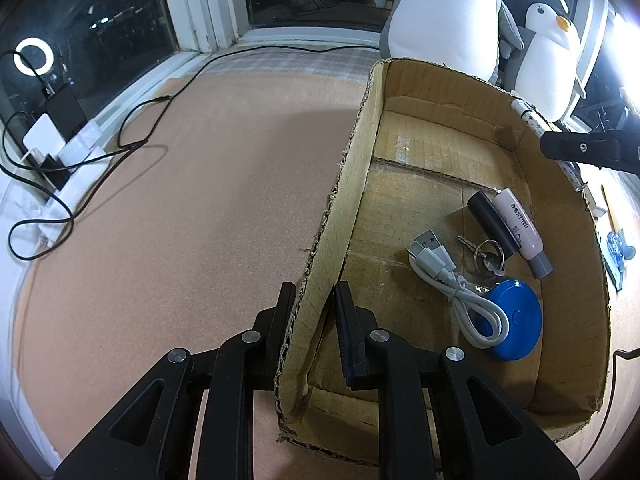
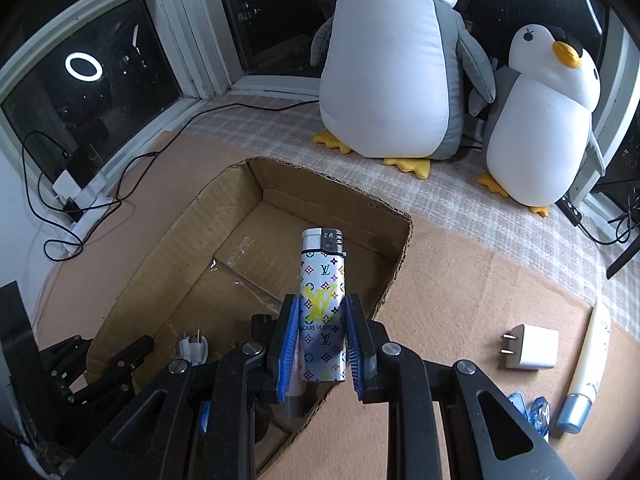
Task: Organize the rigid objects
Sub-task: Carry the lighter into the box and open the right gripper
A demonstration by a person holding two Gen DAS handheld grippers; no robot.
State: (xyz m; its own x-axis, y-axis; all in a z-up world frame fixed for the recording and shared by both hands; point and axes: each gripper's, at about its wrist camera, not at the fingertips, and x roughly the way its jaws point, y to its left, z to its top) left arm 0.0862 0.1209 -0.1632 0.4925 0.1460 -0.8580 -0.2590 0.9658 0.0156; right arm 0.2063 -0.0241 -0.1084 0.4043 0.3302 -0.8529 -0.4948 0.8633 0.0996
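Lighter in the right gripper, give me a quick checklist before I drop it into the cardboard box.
1. Grip: right gripper jaws closed on the lighter, held upright: ok.
2. Position: lighter over the cardboard box opening, near its right wall: ok.
3. Box steadied: left gripper jaws straddle the box's left wall: ok.
4. Landing room: bare floor beyond the USB cable, keys, blue disc: ok.
5. Drop height above the floor: cannot tell.
6. Left outside: charger plug, tube: not ok.
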